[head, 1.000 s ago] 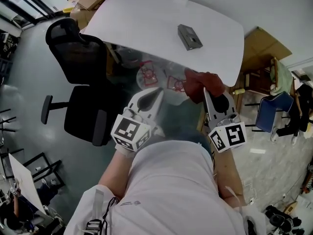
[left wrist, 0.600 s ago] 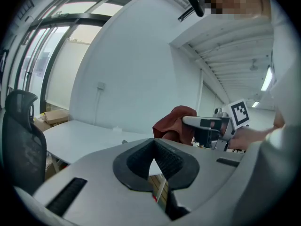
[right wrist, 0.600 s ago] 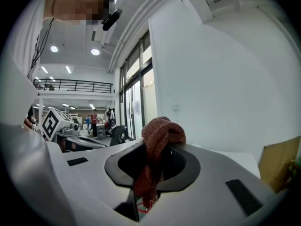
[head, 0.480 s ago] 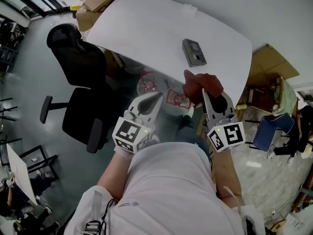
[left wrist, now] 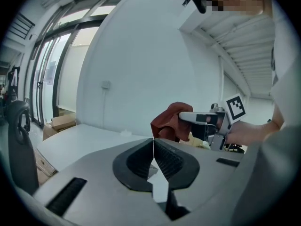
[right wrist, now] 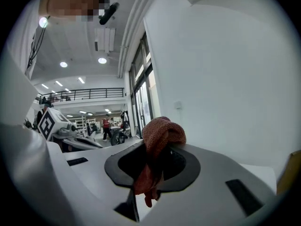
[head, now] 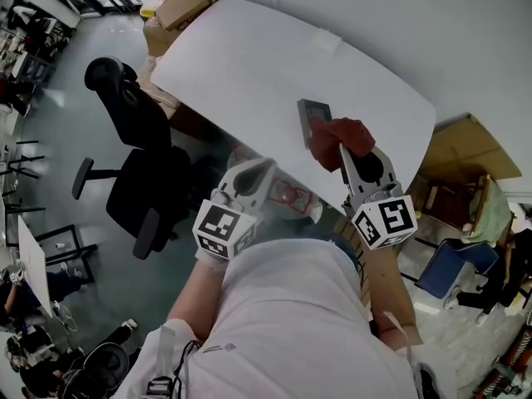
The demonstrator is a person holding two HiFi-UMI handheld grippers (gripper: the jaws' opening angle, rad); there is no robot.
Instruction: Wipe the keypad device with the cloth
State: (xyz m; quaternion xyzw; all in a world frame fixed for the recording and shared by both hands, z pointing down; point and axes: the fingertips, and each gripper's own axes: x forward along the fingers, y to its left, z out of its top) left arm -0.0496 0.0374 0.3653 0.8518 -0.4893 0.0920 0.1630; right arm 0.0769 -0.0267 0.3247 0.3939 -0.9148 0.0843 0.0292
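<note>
Nearest, the left gripper [head: 268, 166] was pressed together on nothing, hanging short of the table edge. The right gripper [head: 345, 152] pinched the one red cloth [head: 347, 134] (bunched, tail dangling below the jaws). Just ahead-left of the cloth lay the single keypad device [head: 311, 120], near the front edge of the one white table [head: 241, 56], long axis running away from the person; contact unclear. The right gripper was nearer.

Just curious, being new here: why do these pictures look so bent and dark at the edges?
Head view: a wide lens bends the white table. Left gripper view: fisheye with a dark round rim, and the windows glare. Right gripper view: same rim, but the cloth is sharp.
</note>
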